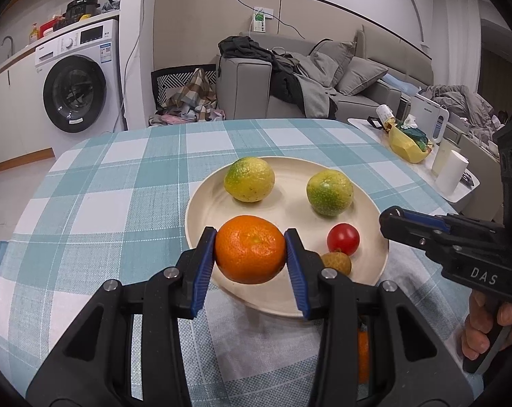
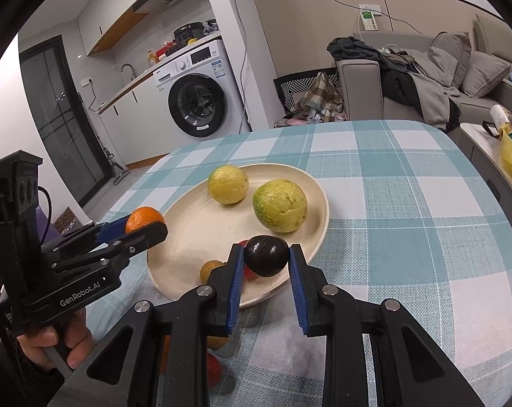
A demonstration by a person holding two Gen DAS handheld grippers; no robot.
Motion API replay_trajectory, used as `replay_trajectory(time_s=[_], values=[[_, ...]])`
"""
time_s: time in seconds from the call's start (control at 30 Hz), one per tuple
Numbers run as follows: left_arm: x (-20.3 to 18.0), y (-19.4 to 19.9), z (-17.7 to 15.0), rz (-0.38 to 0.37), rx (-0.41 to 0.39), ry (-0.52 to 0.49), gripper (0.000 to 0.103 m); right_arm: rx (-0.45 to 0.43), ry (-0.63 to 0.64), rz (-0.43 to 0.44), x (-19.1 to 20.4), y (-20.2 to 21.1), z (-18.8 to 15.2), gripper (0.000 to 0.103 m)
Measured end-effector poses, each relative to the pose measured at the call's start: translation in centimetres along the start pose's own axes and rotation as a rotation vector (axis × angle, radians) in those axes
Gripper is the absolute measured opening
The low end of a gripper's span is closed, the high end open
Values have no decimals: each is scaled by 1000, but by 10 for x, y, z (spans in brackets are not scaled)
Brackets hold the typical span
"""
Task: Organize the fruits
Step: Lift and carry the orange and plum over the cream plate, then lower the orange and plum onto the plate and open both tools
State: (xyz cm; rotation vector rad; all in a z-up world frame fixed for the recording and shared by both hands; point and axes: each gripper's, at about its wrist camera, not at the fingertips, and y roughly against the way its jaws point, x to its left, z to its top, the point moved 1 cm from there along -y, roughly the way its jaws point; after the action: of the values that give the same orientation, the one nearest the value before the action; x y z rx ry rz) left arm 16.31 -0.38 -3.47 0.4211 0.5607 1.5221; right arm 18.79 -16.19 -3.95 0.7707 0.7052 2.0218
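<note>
A cream plate (image 1: 208, 203) (image 2: 195, 237) sits on the checked tablecloth. On it lie two yellow-green citrus fruits (image 1: 249, 179) (image 1: 329, 192) (image 2: 228, 183) (image 2: 280, 205), a small red tomato (image 1: 343, 239) and a small brown fruit (image 1: 339, 263) (image 2: 210, 268). My left gripper (image 1: 250, 249) (image 2: 144, 225) is shut on an orange (image 1: 250, 249) (image 2: 141, 218), held over the plate's near-left rim. My right gripper (image 2: 266, 260) (image 1: 393, 218) is shut on a dark purple fruit (image 2: 266, 255), held over the plate's near edge.
More fruit lies on the cloth under the grippers: an orange piece (image 1: 363, 356) and a red one (image 2: 213, 369). A side table at the right holds a yellow bag (image 1: 406, 144) and white cups (image 1: 450, 171). A sofa and a washing machine stand behind the table.
</note>
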Motion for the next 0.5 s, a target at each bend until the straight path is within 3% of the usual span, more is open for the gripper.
replay_trajectory(time_s=[0.5], values=[[-7, 0, -2, 8, 1, -38, 38, 44, 0, -10, -1, -10, 0, 27]])
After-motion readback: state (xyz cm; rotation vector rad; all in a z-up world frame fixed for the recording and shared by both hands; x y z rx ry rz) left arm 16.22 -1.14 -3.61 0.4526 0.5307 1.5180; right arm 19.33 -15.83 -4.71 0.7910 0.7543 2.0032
